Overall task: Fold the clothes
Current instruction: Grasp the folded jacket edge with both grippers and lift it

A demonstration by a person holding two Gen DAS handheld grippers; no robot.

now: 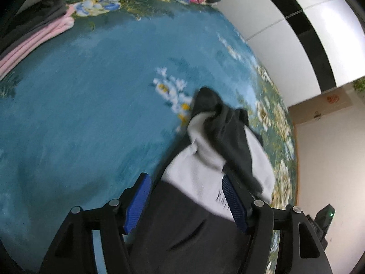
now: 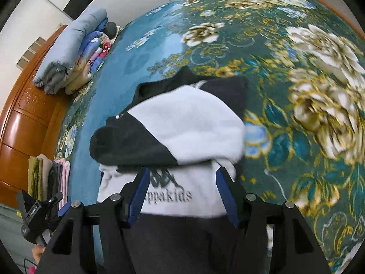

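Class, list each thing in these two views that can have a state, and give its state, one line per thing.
Black and white sweatshirt: partly folded, bunched, lying on the bed.
Left hand-held gripper: open, sweatshirt cloth between its fingers.
Right hand-held gripper: open, over the sweatshirt's printed front.
Quilts: folded, stacked by the headboard.
Pink and grey clothes: folded, piled.
Floral bedspread: spread flat.

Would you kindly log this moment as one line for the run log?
task: fold clothes | left gripper: open over sweatshirt | right gripper: open over sweatshirt | sweatshirt: partly folded on bedspread
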